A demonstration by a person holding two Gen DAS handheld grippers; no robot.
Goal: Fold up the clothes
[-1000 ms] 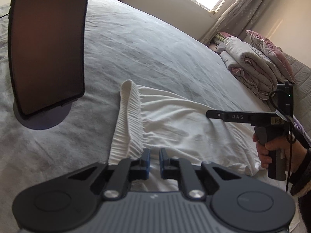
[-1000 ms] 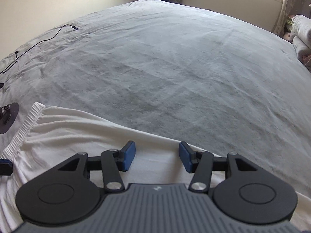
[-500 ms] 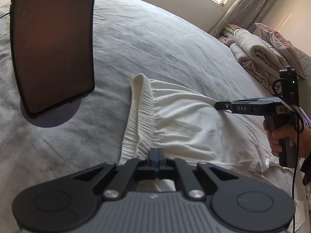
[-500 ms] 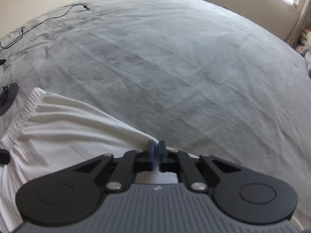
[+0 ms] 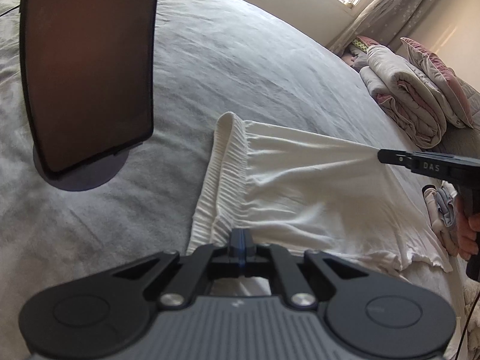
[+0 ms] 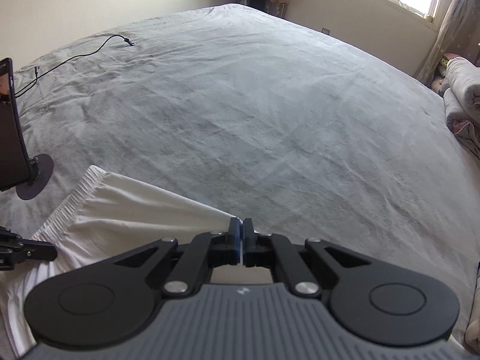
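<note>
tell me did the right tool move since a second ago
Yes. The right tool, shut on the white garment, has risen away from the grey bedspread, pulling the cloth taut.

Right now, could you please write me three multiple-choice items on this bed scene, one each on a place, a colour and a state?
1. Where does the white garment grip the left hand-held gripper?
A. at the elastic waistband end
B. at the ragged hem
C. nowhere

2. What colour is the bedcover?
A. grey
B. red
C. green

3. What state is the right hand-held gripper in?
A. wide open above the bed
B. shut on the garment's cloth
C. shut on a cable

Key: 1 A, the ribbed waistband bunches at its closed fingers; 2 A, grey fills both views; 3 B, cloth is drawn taut into its closed fingertips.
</note>
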